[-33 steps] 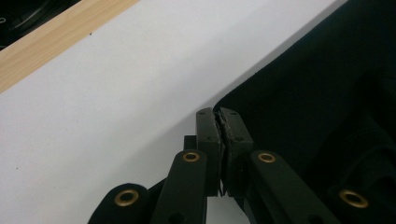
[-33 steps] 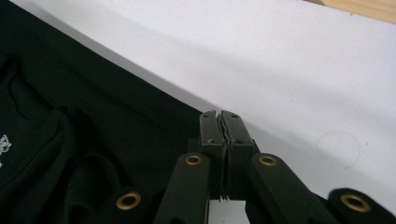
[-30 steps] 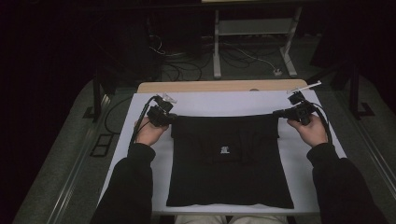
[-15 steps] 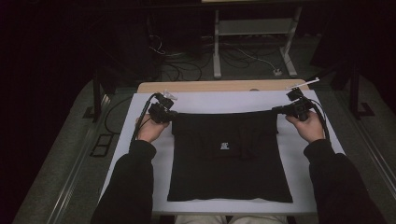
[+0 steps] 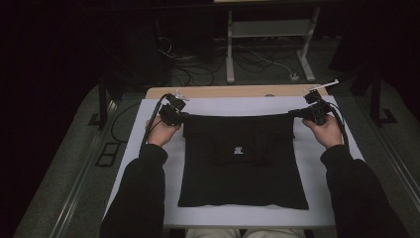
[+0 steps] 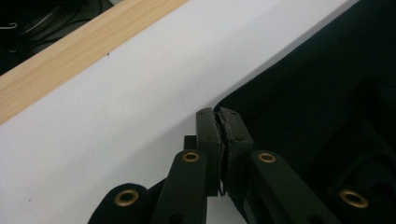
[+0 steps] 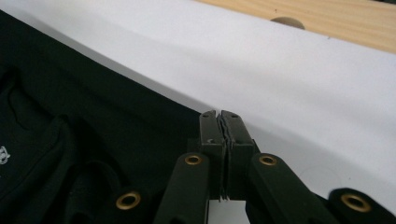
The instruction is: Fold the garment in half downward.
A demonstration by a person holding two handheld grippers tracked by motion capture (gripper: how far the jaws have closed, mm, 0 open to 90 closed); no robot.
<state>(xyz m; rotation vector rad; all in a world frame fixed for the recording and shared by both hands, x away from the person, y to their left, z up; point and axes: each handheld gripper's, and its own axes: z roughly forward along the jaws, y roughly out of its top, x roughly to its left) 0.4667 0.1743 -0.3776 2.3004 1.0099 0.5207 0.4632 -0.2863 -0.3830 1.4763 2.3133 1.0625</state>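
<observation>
A black garment (image 5: 242,168) with a small white logo (image 5: 238,149) lies flat on the white table cover (image 5: 148,148). My left gripper (image 5: 181,117) is shut on its far left corner, and my right gripper (image 5: 293,113) is shut on its far right corner. The far edge runs taut in a straight line between them. In the left gripper view the jaws (image 6: 223,116) are pressed together at the edge of the black cloth (image 6: 317,93). The right gripper view shows the same: jaws (image 7: 220,119) closed at the corner of the cloth (image 7: 93,121).
A strip of bare wooden tabletop (image 5: 237,91) runs along the far edge beyond the white cover. Behind the table stand a metal frame (image 5: 267,29) and loose cables (image 5: 198,59) on the floor. White cover shows on both sides of the garment.
The garment has slid a little toward the far edge of the table, and both grippers have shifted slightly that way with its corners. Its far edge looks straighter.
</observation>
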